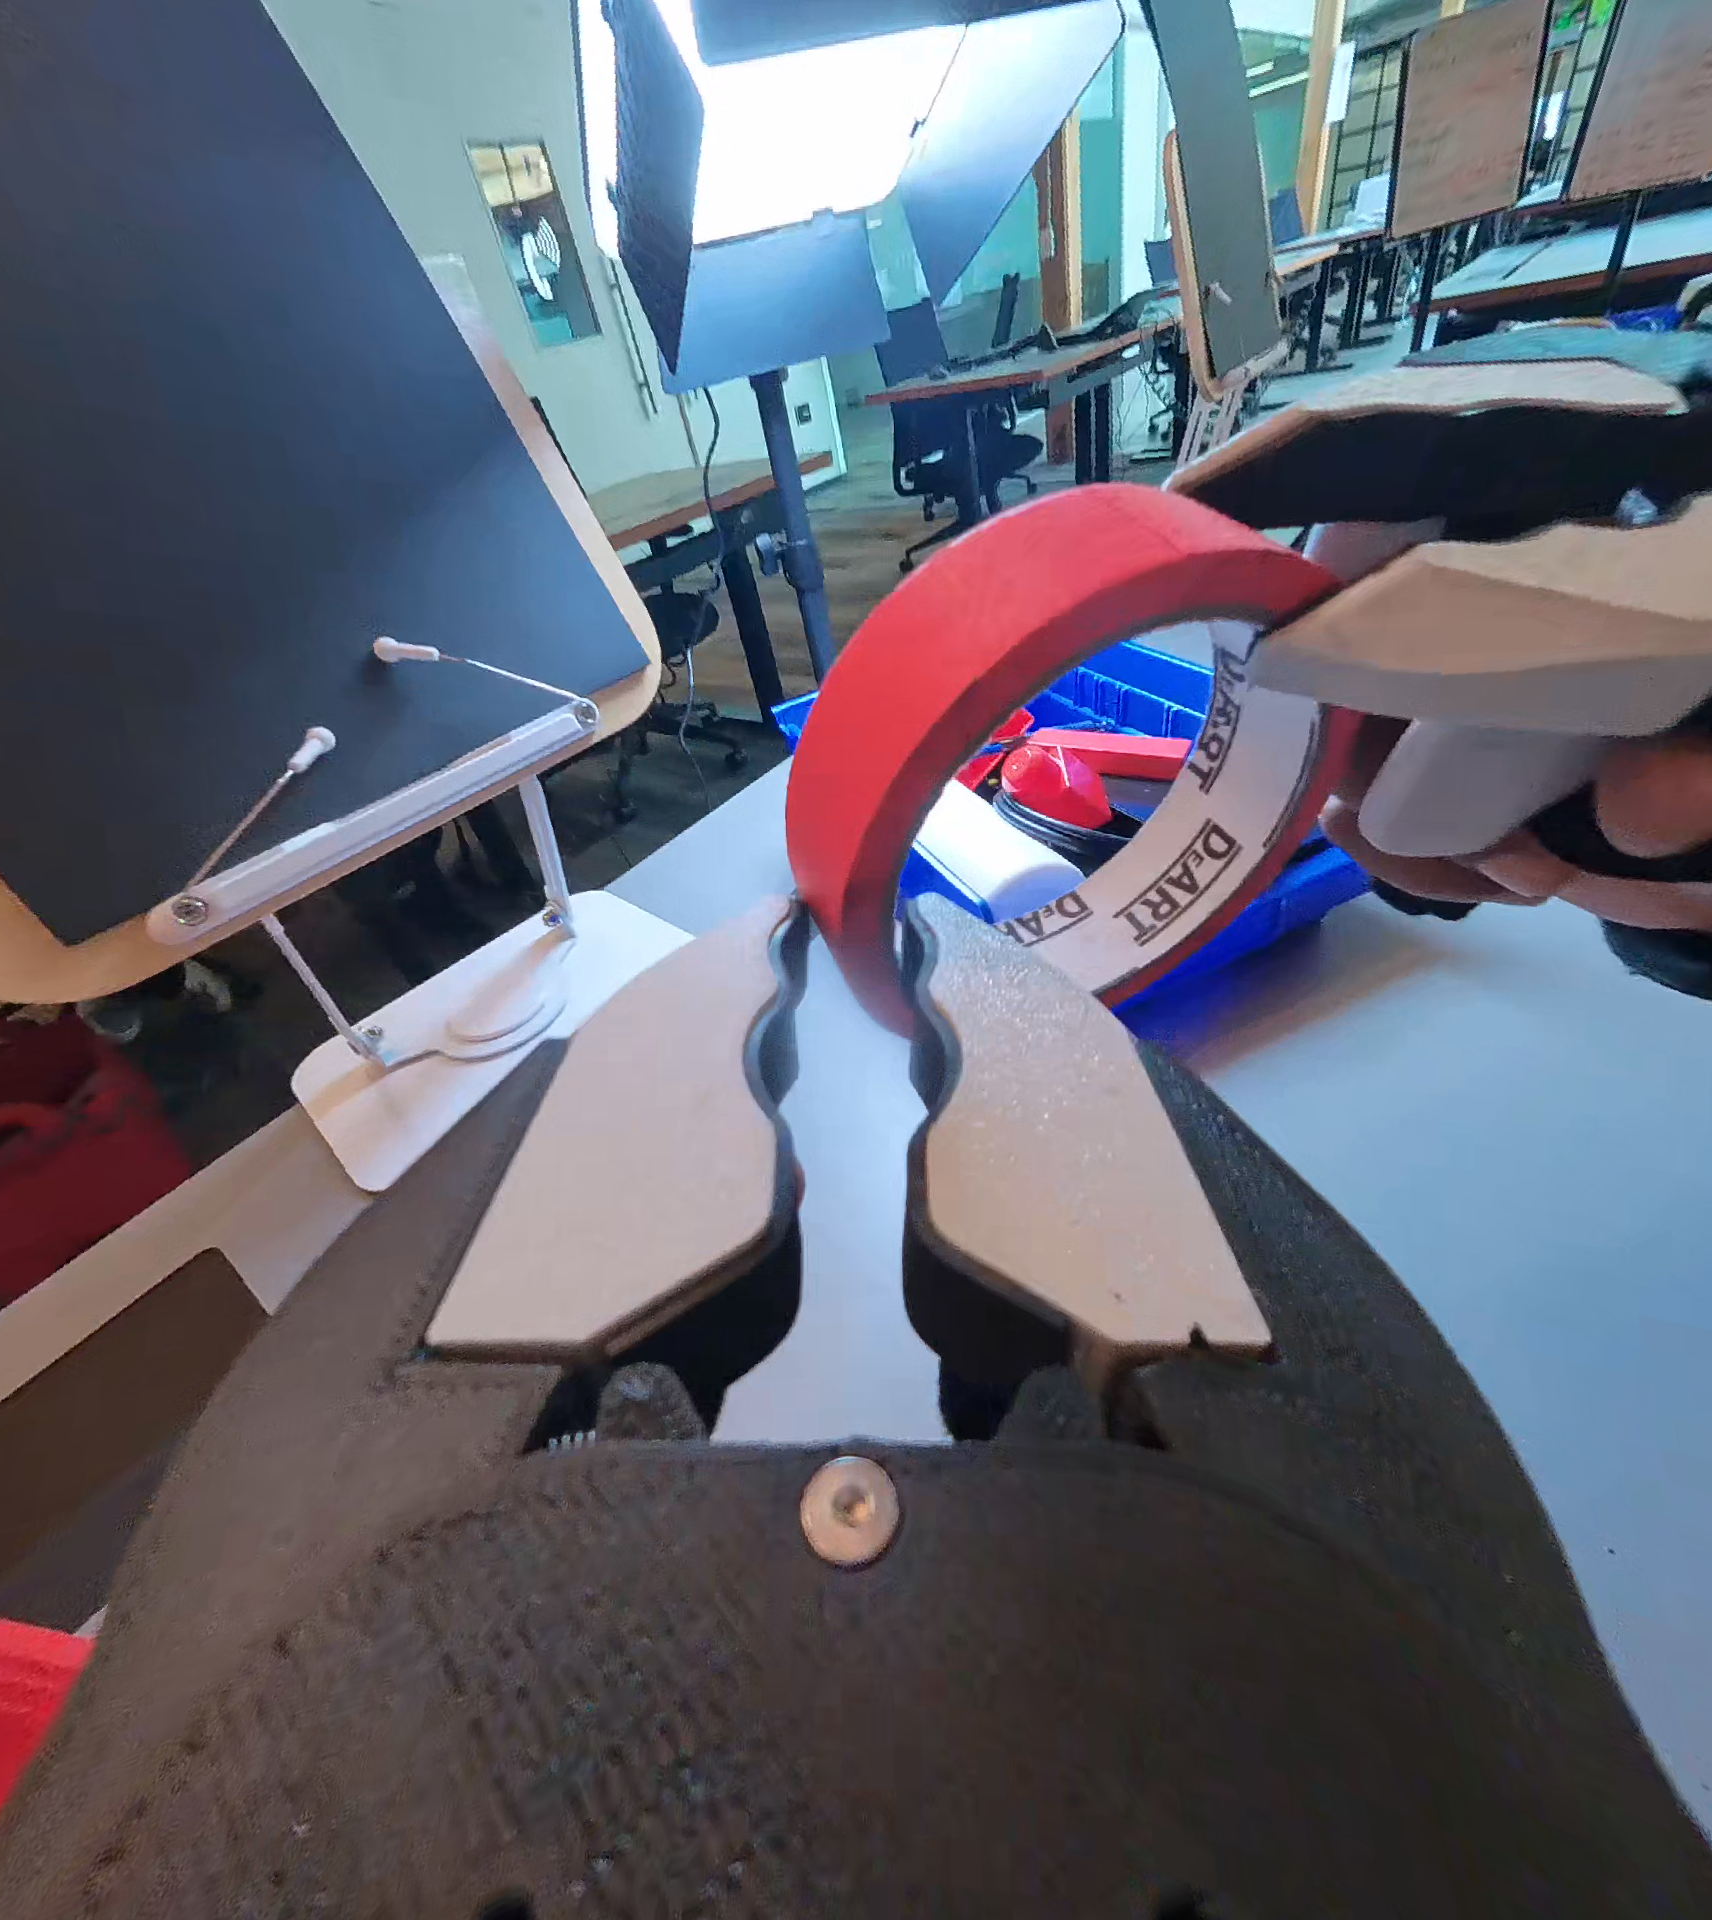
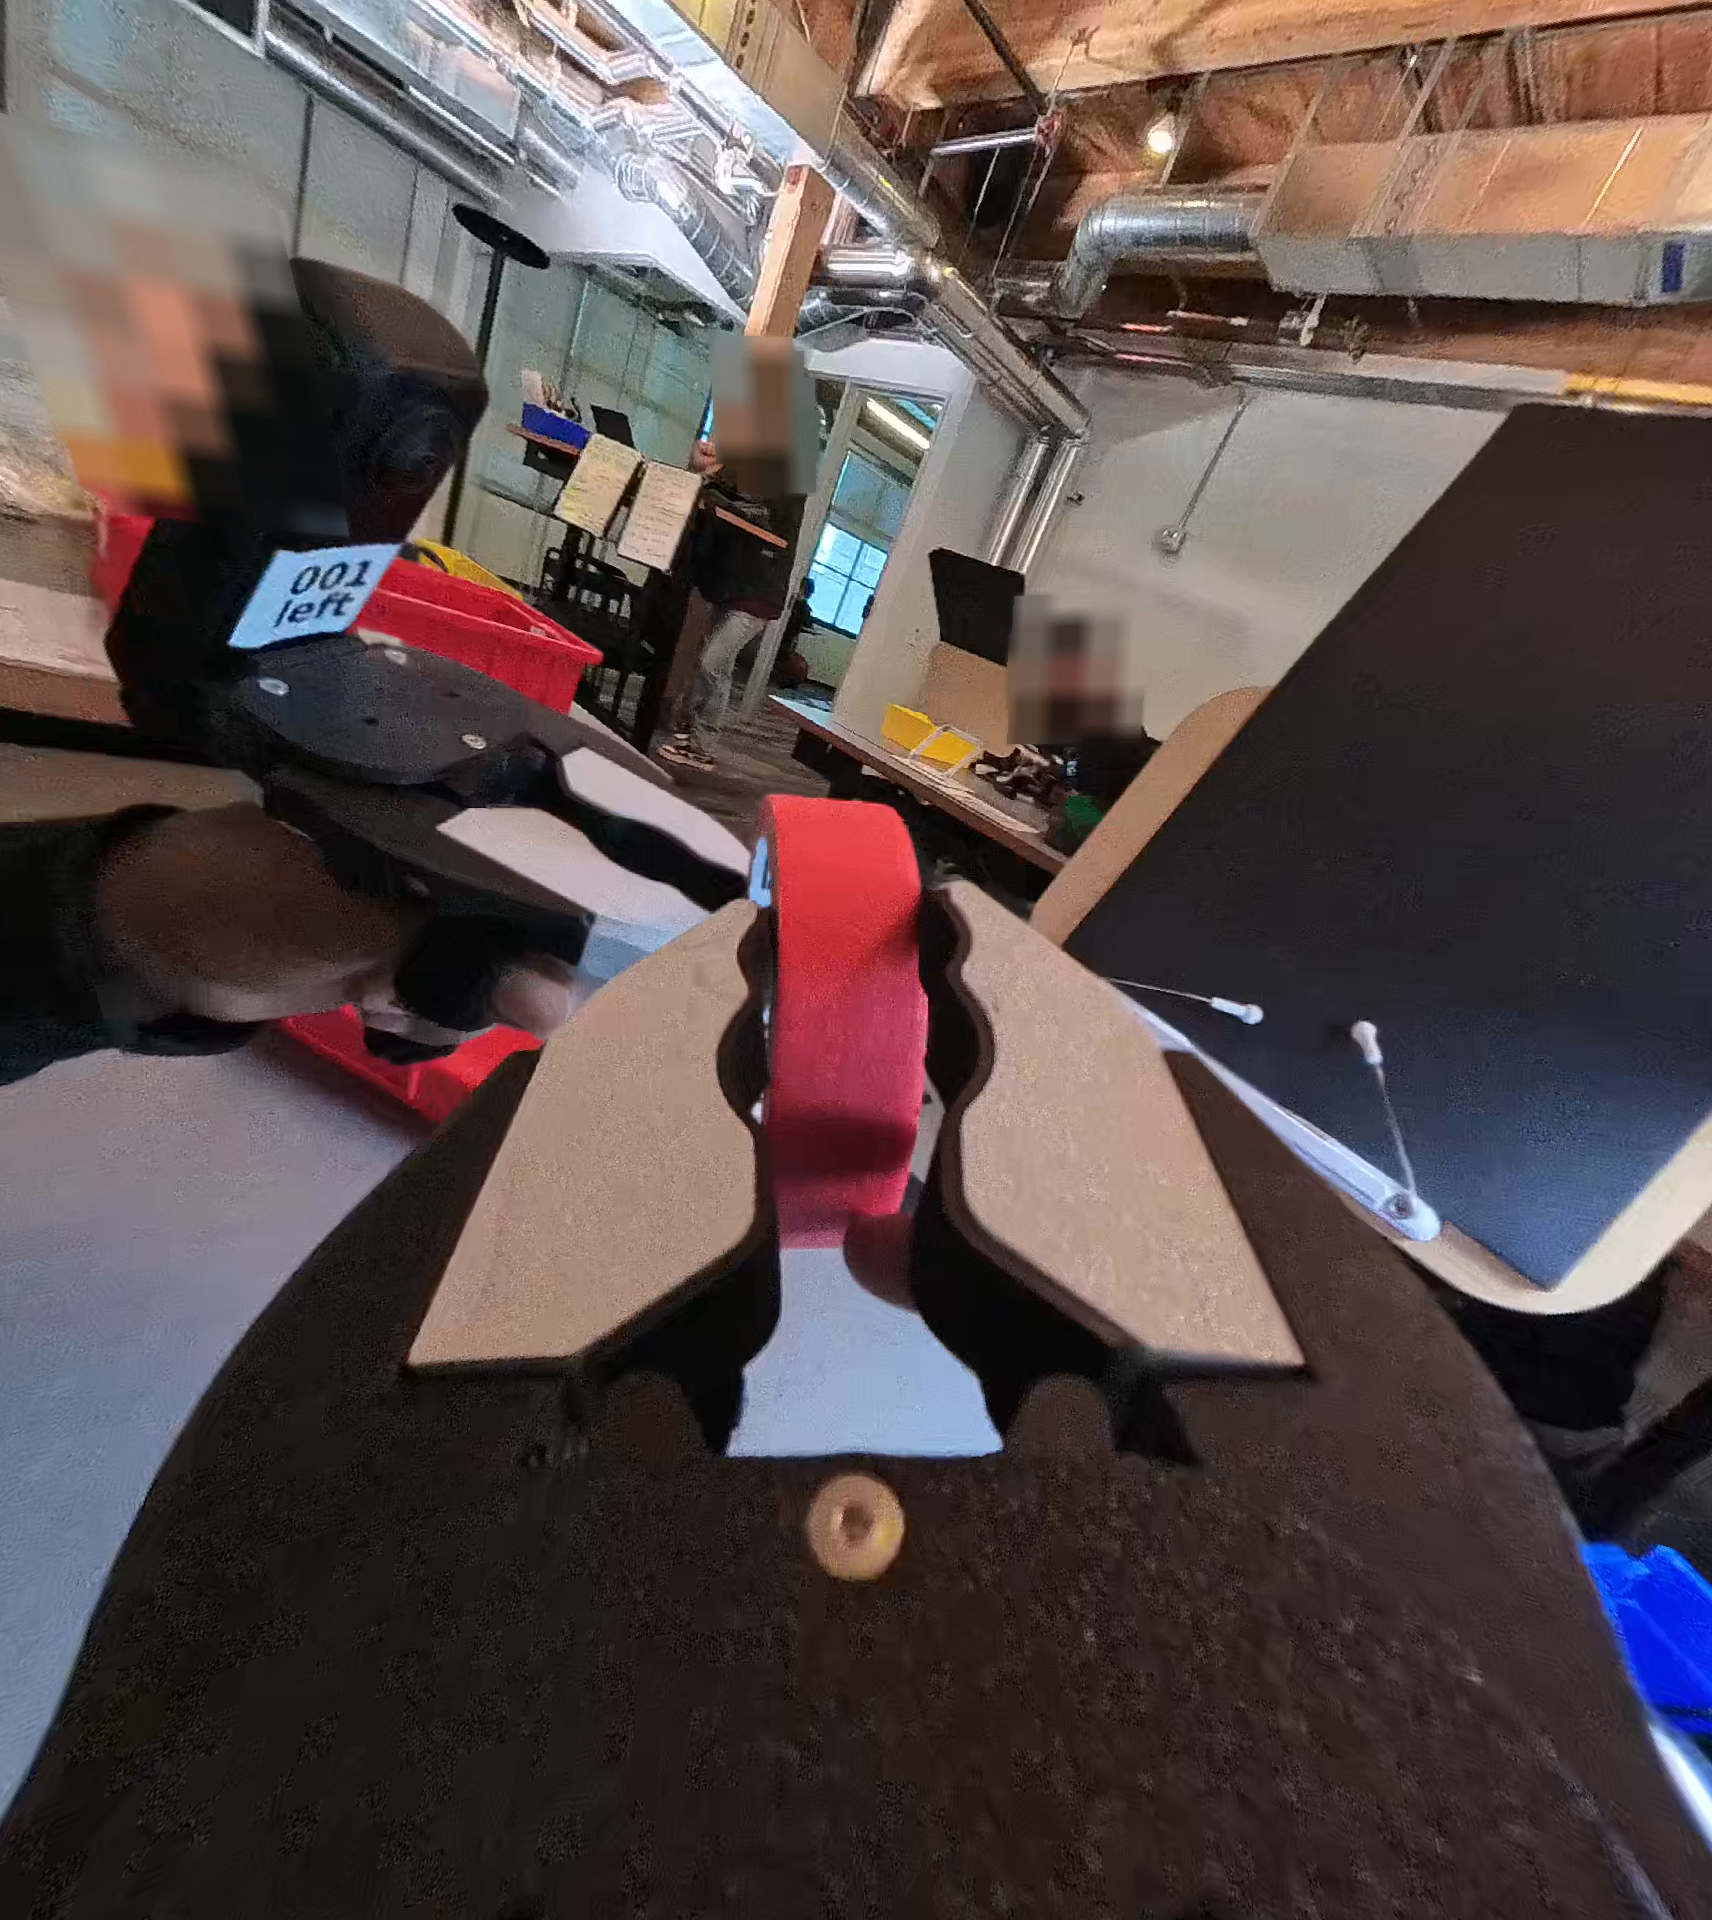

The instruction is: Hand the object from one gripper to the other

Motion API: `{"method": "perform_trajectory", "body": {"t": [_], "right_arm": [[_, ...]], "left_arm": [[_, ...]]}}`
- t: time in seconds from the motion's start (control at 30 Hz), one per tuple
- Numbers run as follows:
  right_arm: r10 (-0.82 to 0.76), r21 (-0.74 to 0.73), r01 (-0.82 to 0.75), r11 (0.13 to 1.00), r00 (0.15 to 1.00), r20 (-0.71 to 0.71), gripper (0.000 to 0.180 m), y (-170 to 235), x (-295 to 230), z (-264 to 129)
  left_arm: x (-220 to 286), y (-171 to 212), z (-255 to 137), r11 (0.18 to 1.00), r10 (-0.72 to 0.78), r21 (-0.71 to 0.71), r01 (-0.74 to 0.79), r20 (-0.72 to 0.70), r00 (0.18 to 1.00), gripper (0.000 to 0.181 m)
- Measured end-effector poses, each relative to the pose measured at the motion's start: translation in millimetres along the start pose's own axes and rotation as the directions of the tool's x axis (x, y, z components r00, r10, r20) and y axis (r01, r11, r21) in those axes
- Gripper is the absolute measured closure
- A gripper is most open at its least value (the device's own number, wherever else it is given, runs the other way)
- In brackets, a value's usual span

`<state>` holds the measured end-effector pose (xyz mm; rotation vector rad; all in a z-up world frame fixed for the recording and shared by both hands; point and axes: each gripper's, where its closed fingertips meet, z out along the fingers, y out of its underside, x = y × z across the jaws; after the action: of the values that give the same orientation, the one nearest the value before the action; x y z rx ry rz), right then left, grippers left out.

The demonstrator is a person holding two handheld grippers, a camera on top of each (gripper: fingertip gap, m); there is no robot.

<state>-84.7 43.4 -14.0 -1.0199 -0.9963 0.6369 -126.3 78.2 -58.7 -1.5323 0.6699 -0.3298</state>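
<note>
- Red tape roll [image 1: 977, 665], white-cored, upright on edge above the grey table [image 1: 1454, 1247].
- Left gripper [image 1: 854, 925]: fingertips straddle the roll's lower rim, narrowly parted; contact not discernible.
- Right gripper [image 1: 1288, 566], to the roll's right: fingers clamp the upper rim.
- Blue bin [image 1: 1143, 691] behind the roll.
- Black board [image 1: 208, 468] on a white stand [image 1: 478, 1029], left of the roll.

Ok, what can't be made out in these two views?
- Left wrist view: whether the left gripper touches the red tape roll; its fingers hide the roll's lower edge.
- Left wrist view: blue bin contents, seen only through the roll.
- Right wrist view: the right gripper covers the roll's sides.
</note>
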Motion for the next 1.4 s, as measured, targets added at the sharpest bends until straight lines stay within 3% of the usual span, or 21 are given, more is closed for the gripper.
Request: {"method": "perform_trajectory", "body": {"t": [0.1, 0.17, 0.27, 0.4, 0.47, 0.53, 0.63, 0.7, 0.8, 0.9, 1.03, 1.17, 1.23, 1.3, 1.4], "right_arm": [[-0.060, -0.005, 0.060, 0.998, 0.996, 0.073, 0.151, -4, -13, 0], [0.098, -0.022, -0.096, 0.995, 0.969, 0.226, 0.146, -8, -19, -4], [0.367, -0.095, -0.366, 0.926, 0.811, 0.455, 0.141, -12, -20, -20], [0.494, -0.208, -0.479, 0.853, 0.613, 0.616, 0.137, 9, -43, -26], [0.530, -0.231, -0.538, 0.811, 0.506, 0.680, 0.145, 8, -66, -24], [0.497, -0.203, -0.504, 0.839, 0.562, 0.661, 0.167, 13, -78, -15], [0.364, -0.168, -0.332, 0.928, 0.718, 0.593, 0.170, 20, -74, -10], [0.262, -0.163, -0.210, 0.964, 0.848, 0.461, 0.170, 27, -50, -5], [0.024, -0.214, 0.031, 0.976, 0.968, 0.248, 0.170, 47, -13, -2], [-0.178, -0.281, 0.210, 0.937, 0.975, 0.133, 0.170, 68, 3, 2], [-0.383, -0.354, 0.382, 0.854, 0.921, 0.071, 0.170, 87, -5, 11], [-0.537, -0.398, 0.508, 0.764, 0.842, 0.046, 0.170, 90, -9, 15], [-0.509, -0.367, 0.507, 0.780, 0.855, 0.099, 0.166, 85, -15, 12], [-0.374, -0.292, 0.441, 0.849, 0.891, 0.257, 0.160, 70, -35, 6], [-0.079, -0.190, 0.146, 0.971, 0.943, 0.323, 0.156, 24, -27, -12]], "left_arm": [[-3, 0, -3, 0.999, 0.028, -0.015, -0.028, -0.003, 1.000, 0.166], [-5, -3, -9, 0.999, -0.037, -0.009, 0.037, -0.060, 0.997, 0.169], [-6, -2, -15, 0.995, -0.097, -0.020, 0.096, -0.142, 0.985, 0.171], [6, -8, -18, 0.978, -0.196, 0.018, 0.210, -0.290, 0.937, 0.171], [10, -4, -14, 0.975, -0.212, 0.003, 0.224, -0.305, 0.928, 0.171], [12, -2, -12, 0.969, -0.233, 0.000, 0.245, -0.319, 0.919, 0.171], [6, 1, -10, 0.954, -0.292, -0.022, 0.299, -0.295, 0.910, 0.167], [-4, -2, -14, 0.936, -0.341, -0.014, 0.352, -0.279, 0.898, 0.150], [-7, -17, -22, 0.905, -0.399, 0.019, 0.424, -0.305, 0.865, 0.150], [9, -20, -13, 0.906, -0.405, 0.010, 0.423, -0.270, 0.874, 0.149], [24, -5, 13, 0.922, -0.383, 0.005, 0.387, -0.124, 0.915, 0.140], [20, 7, 18, 0.946, -0.322, 0.005, 0.323, -0.070, 0.944, 0.152], [18, 3, 15, 0.952, -0.304, 0.010, 0.307, -0.116, 0.946, 0.153], [8, -3, 6, 0.958, -0.275, 0.046, 0.283, -0.133, 0.952, 0.153], [-1, -13, -10, 0.953, -0.267, 0.080, 0.291, -0.224, 0.937, 0.154]]}}
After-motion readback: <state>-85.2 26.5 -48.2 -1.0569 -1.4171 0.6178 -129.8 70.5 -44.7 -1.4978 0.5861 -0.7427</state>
